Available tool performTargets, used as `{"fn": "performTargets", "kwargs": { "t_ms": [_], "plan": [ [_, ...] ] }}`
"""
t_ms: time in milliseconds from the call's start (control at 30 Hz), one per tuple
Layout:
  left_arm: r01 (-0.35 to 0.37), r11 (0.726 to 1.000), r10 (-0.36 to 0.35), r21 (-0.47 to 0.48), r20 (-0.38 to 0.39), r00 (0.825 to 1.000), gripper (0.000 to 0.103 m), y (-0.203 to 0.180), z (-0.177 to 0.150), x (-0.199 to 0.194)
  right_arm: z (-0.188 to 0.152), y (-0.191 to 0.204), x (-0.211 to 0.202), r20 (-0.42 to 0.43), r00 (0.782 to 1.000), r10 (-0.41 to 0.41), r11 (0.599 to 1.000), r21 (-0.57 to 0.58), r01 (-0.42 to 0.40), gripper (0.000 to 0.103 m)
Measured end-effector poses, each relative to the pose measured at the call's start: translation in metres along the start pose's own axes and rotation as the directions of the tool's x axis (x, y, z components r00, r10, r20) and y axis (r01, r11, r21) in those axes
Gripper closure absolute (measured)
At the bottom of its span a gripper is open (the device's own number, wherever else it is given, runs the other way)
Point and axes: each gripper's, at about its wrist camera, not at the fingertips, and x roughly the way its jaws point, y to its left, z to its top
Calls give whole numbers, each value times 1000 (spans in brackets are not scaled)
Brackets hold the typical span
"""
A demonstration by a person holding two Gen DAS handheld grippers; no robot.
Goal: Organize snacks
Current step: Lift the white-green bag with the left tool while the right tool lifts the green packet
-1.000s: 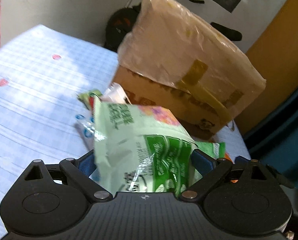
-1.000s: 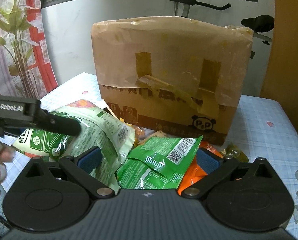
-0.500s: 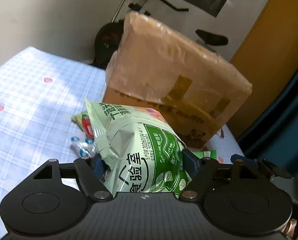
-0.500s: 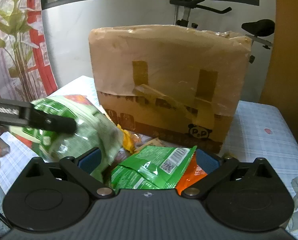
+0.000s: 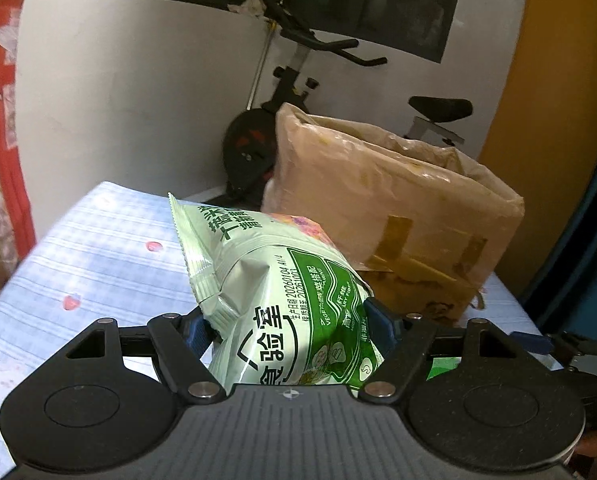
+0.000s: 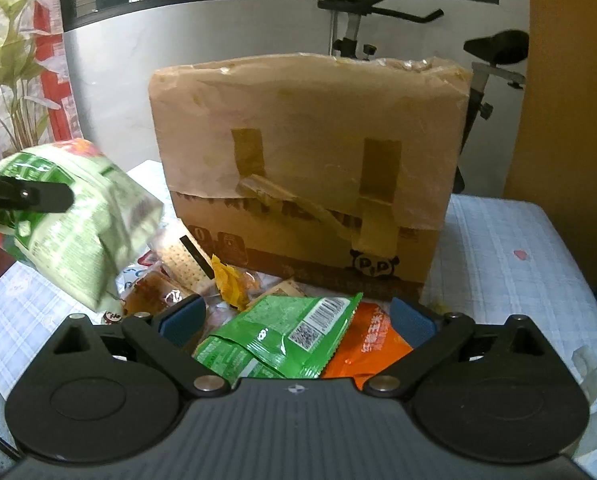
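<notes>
One bag is off the pile so far: your left gripper (image 5: 288, 326) has its pads pressed into both sides of the pale green snack bag (image 5: 274, 292), which hangs in the air in front of the cardboard box (image 6: 306, 168). By the look of it nothing is sorted yet; whether anything lies inside the box you cannot tell from here. Your right gripper (image 6: 296, 316) stands wide with nothing between its fingers, just above the darker green packet (image 6: 282, 340) and the orange packet (image 6: 372, 344). Several small wrapped snacks (image 6: 166, 280) lie loose at the foot of the box on the checked cloth (image 6: 506, 248).

The held bag is puffy, crinkled foil with a zigzag sealed edge, so it will dent and slip easily. The packets below are flat and glossy. The box is stiff, wrapped in cloudy film and patched with tape.
</notes>
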Motion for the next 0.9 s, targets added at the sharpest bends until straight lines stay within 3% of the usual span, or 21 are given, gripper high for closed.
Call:
{"fn": "performTargets", "kwargs": {
  "t_ms": [533, 667, 900],
  "plan": [
    [-51, 999, 51, 9, -14, 999, 25, 14, -9, -14, -21, -4, 8, -63, 997, 44, 999, 24, -42, 10],
    [-49, 999, 49, 2, -19, 999, 25, 16, -11, -14, -20, -2, 16, -74, 995, 65, 998, 30, -63, 16],
    [-51, 999, 51, -2, -30, 998, 25, 16, -15, -13, -19, 2, 39, -81, 992, 93, 994, 63, -88, 16]
  ]
}}
